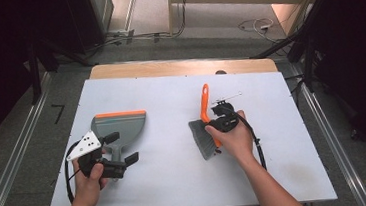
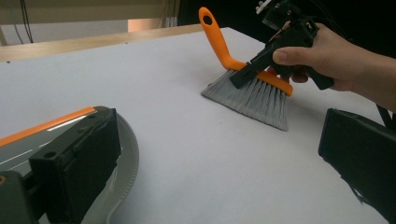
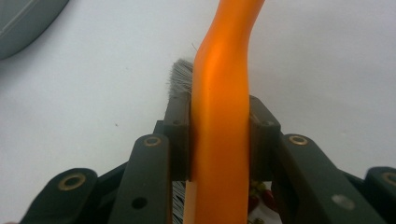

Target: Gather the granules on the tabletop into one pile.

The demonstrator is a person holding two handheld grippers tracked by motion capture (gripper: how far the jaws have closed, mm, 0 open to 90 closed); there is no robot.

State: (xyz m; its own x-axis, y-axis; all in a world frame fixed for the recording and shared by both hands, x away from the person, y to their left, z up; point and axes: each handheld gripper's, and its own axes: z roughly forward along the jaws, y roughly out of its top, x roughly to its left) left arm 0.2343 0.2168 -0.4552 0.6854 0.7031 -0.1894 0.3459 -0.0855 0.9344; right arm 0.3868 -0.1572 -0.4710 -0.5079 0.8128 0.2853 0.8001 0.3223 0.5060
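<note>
Dustpan (image 1: 119,126): grey with an orange front lip, lying flat on the white table (image 1: 177,178), left of the brush and well apart from it. Its handle points toward the person.

Left gripper (image 1: 123,148): held in the person's left hand (image 1: 91,177) at the dustpan's handle end. Jaws stand wide apart and released; one lies over the dustpan's rim, the other hangs clear over bare table on the brush side. They clamp nothing.

Brush (image 1: 206,131): orange handle, grey bristles (image 2: 254,95), right of the dustpan. Bristle tips rest on the table and point toward the dustpan; the handle rises away from it.

Right gripper (image 1: 214,125): held in the right hand (image 1: 237,138), jaws clenched on the brush's orange back, one pad (image 3: 180,140) flat against each side.
</note>
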